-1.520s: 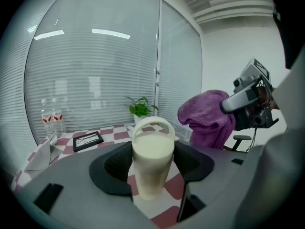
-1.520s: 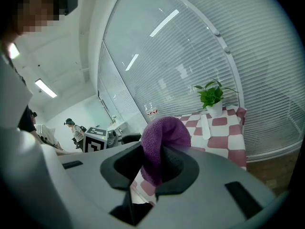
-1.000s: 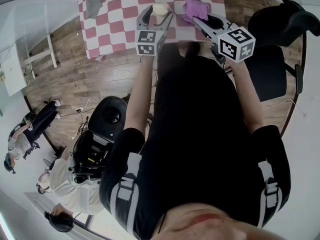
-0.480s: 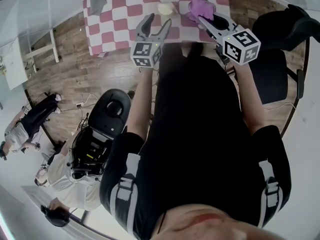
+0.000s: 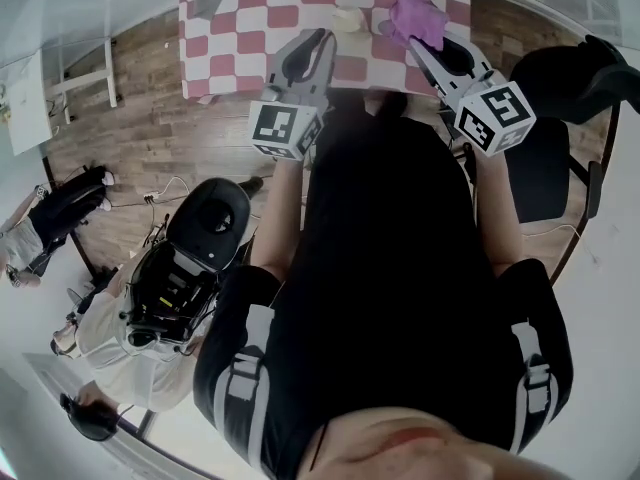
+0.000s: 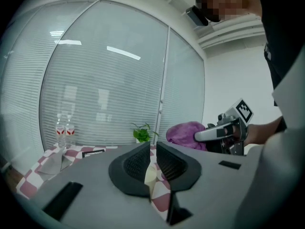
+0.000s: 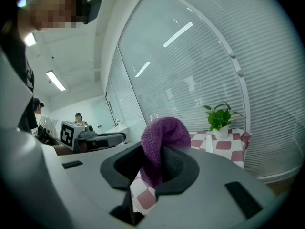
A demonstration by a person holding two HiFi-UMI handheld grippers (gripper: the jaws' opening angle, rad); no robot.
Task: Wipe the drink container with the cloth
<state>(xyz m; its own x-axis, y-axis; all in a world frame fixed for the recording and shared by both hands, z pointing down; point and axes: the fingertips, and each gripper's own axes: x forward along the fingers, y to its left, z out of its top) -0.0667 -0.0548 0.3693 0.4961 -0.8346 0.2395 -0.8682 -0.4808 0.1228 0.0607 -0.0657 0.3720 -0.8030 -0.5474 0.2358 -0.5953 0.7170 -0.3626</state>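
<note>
The drink container (image 5: 347, 18) is seen standing free on the checked desk (image 5: 245, 28), just beyond the left hand-held gripper (image 6: 153, 149), whose jaws have just been closing to a narrow slit with nothing pinched between them. The purple cloth (image 7: 164, 132) is clamped in the right hand-held gripper (image 7: 157, 152) and is held near the container but apart from it. No wiping contact is shown, so the wipe is judged not under way; whether the container is already clean cannot be told.
</note>
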